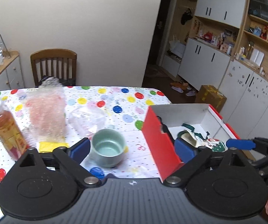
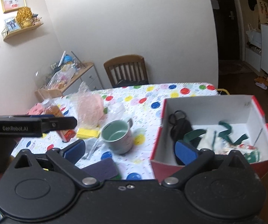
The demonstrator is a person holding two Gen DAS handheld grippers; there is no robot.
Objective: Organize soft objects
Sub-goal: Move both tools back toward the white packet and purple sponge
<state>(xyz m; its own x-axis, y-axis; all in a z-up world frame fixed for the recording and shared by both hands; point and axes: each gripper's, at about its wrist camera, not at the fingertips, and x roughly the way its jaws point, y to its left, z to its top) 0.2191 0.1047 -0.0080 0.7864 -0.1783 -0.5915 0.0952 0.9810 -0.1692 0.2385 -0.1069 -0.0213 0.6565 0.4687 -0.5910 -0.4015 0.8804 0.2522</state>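
Note:
A red cardboard box (image 1: 158, 140) (image 2: 208, 102) with a white inside stands at the table's right end. In it lie a cream and green patterned cloth with green straps (image 2: 227, 140) (image 1: 211, 143) and a black face mask (image 2: 180, 123). A pink bubble-wrap piece (image 1: 46, 110) (image 2: 89, 110), a yellow sponge (image 1: 52, 146) (image 2: 87, 132) and a purple pad (image 2: 102, 169) lie on the table. My left gripper (image 1: 132, 147) is open and empty, straddling the box's near wall beside a green mug (image 1: 107, 149). My right gripper (image 2: 130, 149) is open and empty over the box's left wall.
The green mug (image 2: 118, 136) stands mid-table on a balloon-print cloth (image 1: 115, 97). An amber bottle (image 1: 7, 130) and clear crumpled plastic (image 1: 86, 117) stand to the left. A wooden chair (image 2: 126, 71) is behind the table. Cabinets (image 1: 227, 71) line the right wall.

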